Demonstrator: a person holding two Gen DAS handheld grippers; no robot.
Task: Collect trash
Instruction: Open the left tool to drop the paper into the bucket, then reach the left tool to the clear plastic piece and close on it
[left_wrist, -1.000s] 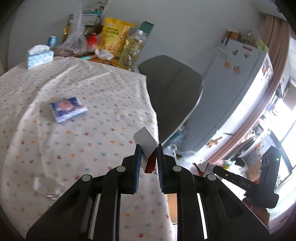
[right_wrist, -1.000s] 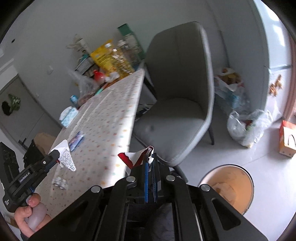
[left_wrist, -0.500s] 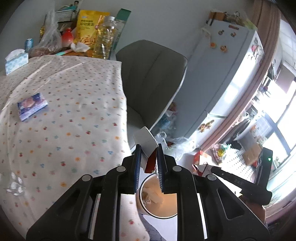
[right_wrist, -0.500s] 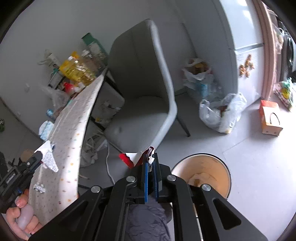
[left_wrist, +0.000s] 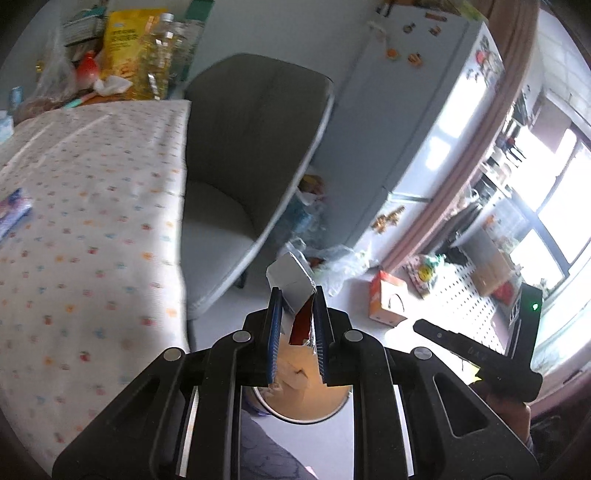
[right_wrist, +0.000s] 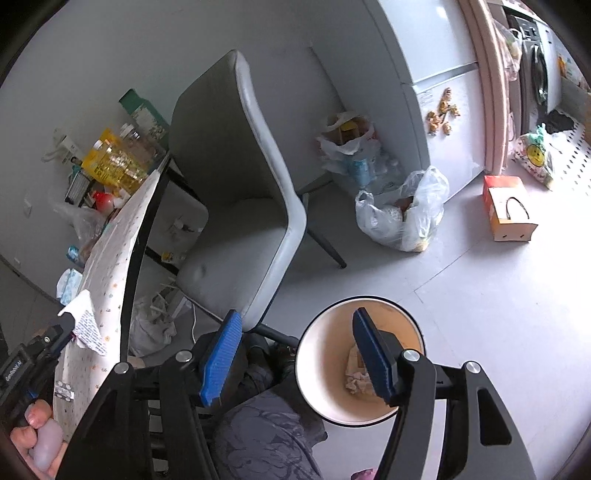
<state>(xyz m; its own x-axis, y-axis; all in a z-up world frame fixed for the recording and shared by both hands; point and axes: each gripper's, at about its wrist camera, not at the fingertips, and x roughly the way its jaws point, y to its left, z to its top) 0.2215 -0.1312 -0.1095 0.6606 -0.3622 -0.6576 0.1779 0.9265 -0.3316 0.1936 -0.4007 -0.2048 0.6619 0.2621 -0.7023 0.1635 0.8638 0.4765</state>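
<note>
My right claw (right_wrist: 295, 354) hangs released over the bin (right_wrist: 360, 360). My left claw (left_wrist: 297, 328) grips a wrapper (left_wrist: 291, 284) above the bin's rim (left_wrist: 295, 415). Letting go off-centre, I reckon it could flutter to the floor.

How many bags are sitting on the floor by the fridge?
2. A clear plastic bag sits out front on the floor, and a white bag stands behind it against the wall. More could be hidden behind the chair.
</note>
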